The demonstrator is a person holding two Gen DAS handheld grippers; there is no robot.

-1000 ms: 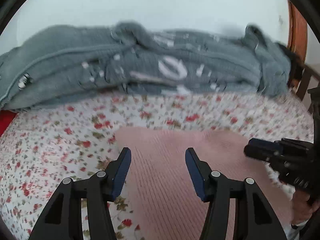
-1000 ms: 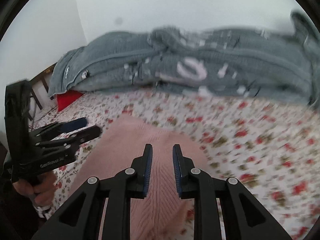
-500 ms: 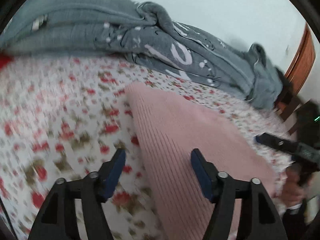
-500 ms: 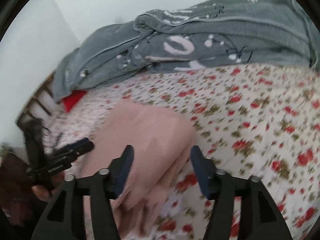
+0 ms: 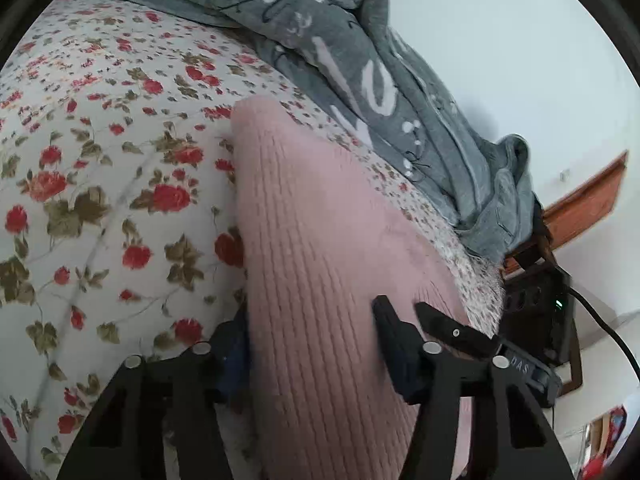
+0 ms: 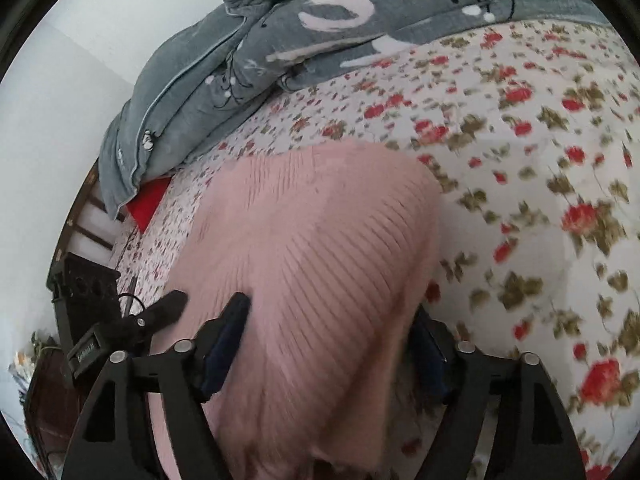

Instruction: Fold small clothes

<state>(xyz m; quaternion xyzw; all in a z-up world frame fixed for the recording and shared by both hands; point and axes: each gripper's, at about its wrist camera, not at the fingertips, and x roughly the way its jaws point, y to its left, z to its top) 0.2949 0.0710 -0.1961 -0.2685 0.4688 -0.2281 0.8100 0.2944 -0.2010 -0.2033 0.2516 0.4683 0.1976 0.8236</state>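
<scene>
- The bed sheet (image 5: 100, 184), white with red flowers, fills the ground under and ahead of both tools; in half a second both cameras have dropped close to it and tilted.
- The grey blanket (image 5: 360, 80) lies bunched well ahead of the tools along the wall, untouched by either.
- The pink sweater (image 5: 320, 240) lies flat on the sheet, right under both tools and running forward from them. It now bulks between each pair of fingers, where a moment ago it lay further ahead.
- The left gripper (image 5: 312, 344) stands with its fingers wide apart, straddling the near edge of the knit; one finger sits at the sweater's left border.
- The right gripper (image 6: 332, 340), which was pinched together a second ago, is now spread wide, its fingers on either side of the sweater's near end.
- Judged from this, both tools have come down to take the near edge, so a fold away from the person looks next; nothing is clamped yet.
</scene>
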